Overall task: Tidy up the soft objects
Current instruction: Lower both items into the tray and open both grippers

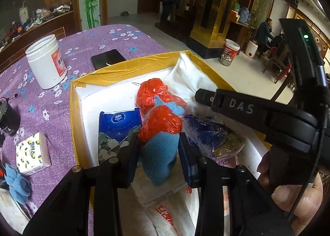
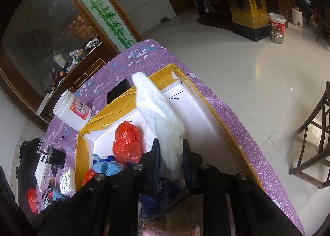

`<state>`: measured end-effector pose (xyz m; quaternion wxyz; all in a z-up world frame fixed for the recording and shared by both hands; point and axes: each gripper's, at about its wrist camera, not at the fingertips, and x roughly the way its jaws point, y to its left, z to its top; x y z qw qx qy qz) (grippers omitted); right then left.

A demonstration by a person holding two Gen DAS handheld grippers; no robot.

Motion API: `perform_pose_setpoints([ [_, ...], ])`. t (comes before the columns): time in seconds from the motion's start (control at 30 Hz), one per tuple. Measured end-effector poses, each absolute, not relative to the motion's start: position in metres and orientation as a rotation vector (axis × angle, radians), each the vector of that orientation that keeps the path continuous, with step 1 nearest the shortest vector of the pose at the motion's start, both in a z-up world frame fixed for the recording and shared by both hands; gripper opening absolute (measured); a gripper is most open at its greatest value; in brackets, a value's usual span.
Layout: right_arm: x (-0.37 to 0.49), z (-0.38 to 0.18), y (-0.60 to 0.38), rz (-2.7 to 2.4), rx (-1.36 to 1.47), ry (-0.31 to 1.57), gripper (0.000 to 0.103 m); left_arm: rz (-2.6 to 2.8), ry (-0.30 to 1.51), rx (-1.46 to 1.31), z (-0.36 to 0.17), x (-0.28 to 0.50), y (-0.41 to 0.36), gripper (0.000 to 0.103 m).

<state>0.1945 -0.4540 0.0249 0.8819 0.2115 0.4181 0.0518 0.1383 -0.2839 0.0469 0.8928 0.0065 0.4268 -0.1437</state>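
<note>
Landmark: yellow-taped cardboard box with white inside [image 1: 72, 100] on purple flowered tablecloth [image 1: 86, 42].

Left gripper [image 1: 158, 149] over box's near end, jaws narrow around blue terry cloth wrapped in crumpled orange plastic bag [image 1: 160, 124]; pads at cloth's sides, pressing cannot be told.

Right gripper [image 2: 171, 149] above box's right side, jaws narrow, white towel [image 2: 160, 112] between them, draping upward.

Blue Vinda tissue pack [image 1: 119, 126] lies inside box, left part.

White plastic jar [image 1: 46, 61] stands outside box, beyond far-left corner.

Blue towel [image 1: 159, 153] wrapped in red plastic, inside yellow box [image 1: 123, 67]; white cloth [image 2: 163, 116] upright.
</note>
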Motion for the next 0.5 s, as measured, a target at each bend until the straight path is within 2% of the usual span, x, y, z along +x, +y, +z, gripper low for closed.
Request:
perform_pose_setpoints([
  [0.07,0.192,0.029,-0.454,0.1,0.436,0.857,0.035,-0.3,0.879,0.001,0.048,0.138,-0.281,0.05],
  [0.17,0.188,0.035,-0.455,0.09,0.42,0.838,0.036,-0.296,0.855,-0.006,0.053,0.135,-0.278,0.059],
  [0.5,0.147,0.06,-0.465,0.151,0.493,0.754,0.039,-0.315,0.826,0.014,0.068,0.115,-0.274,0.06],
])
